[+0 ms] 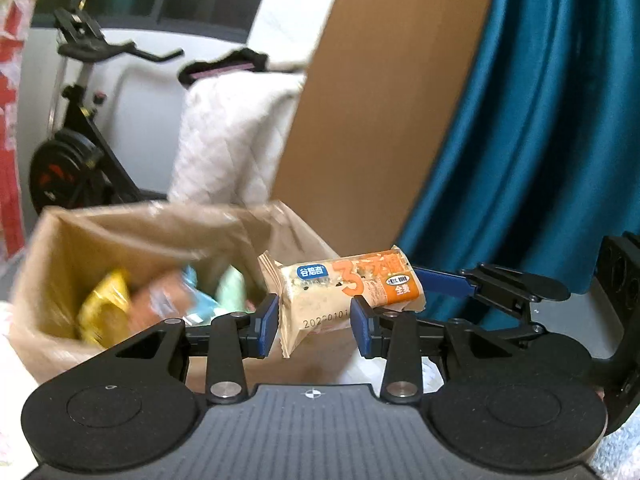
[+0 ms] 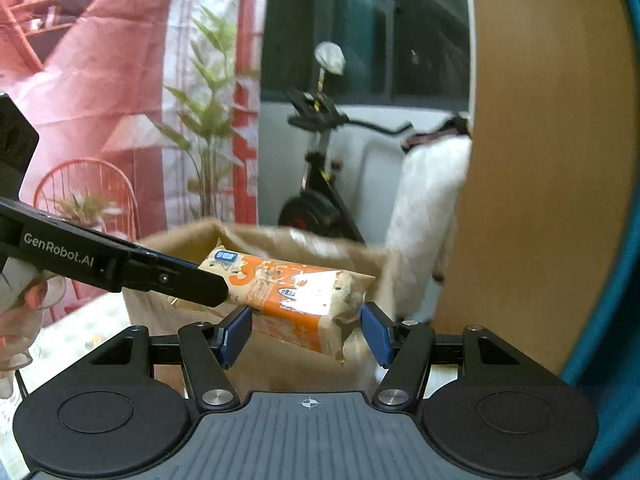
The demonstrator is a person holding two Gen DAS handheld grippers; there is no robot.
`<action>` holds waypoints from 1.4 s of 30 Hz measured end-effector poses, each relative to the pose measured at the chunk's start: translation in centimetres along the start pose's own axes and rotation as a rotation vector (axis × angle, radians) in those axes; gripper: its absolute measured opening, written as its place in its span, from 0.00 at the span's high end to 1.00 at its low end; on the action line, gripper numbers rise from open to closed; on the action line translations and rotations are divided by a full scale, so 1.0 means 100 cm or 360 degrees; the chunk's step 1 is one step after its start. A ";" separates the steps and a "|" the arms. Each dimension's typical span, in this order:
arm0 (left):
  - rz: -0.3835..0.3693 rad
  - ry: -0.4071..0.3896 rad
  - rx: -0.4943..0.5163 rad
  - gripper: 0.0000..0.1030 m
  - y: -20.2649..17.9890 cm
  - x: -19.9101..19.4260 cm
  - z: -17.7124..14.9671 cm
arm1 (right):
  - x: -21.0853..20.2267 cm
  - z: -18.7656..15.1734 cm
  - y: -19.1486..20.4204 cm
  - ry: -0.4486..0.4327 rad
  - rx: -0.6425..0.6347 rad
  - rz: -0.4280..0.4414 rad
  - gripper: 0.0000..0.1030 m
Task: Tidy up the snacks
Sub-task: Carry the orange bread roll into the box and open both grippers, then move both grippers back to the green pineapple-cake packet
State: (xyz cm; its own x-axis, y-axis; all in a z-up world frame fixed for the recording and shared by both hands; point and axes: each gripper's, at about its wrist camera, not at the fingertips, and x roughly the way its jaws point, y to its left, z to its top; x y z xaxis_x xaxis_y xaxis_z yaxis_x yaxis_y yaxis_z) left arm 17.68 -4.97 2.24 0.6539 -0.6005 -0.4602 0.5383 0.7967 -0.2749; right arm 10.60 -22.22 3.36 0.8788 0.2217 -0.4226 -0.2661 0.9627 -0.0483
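A beige and orange snack packet (image 1: 340, 284) hangs in the air, held at both ends. My left gripper (image 1: 315, 324) is shut on its lower left part, blue pads against both sides. My right gripper (image 1: 424, 284) comes in from the right and grips the packet's orange end. In the right wrist view the same snack packet (image 2: 292, 292) lies tilted between the pads of my right gripper (image 2: 308, 334), while my left gripper (image 2: 216, 288) clamps its far left end. Behind and below stands an open cardboard box (image 1: 60, 248) with several snack packs, one of them yellow (image 1: 104, 304).
A wooden board (image 1: 380, 100) and a teal curtain (image 1: 540, 140) stand close behind on the right. An exercise bike (image 1: 72, 148) and a white quilted cloth (image 1: 224, 140) are beyond the box. A hand (image 2: 16, 320) holds the left gripper's handle.
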 end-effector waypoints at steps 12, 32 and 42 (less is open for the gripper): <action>0.0159 0.0038 -0.0210 0.60 0.075 0.011 0.006 | 0.091 0.017 0.035 0.0134 -0.0035 0.0089 0.45; 0.0290 0.0017 -0.0149 0.50 0.076 -0.039 -0.017 | 0.038 -0.018 0.037 0.0081 0.0215 0.0102 0.38; 0.0373 0.0187 -0.0138 0.50 0.092 -0.065 -0.064 | 0.015 -0.072 0.067 0.0168 0.0413 0.0137 0.38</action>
State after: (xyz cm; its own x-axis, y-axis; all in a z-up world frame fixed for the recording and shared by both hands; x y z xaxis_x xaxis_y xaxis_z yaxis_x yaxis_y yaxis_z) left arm 15.05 6.71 -2.70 0.6862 -0.3913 -0.6131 0.3287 0.9188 -0.2185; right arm 7.22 -16.53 -4.14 0.8078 0.3001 -0.5074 -0.2158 0.9515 0.2192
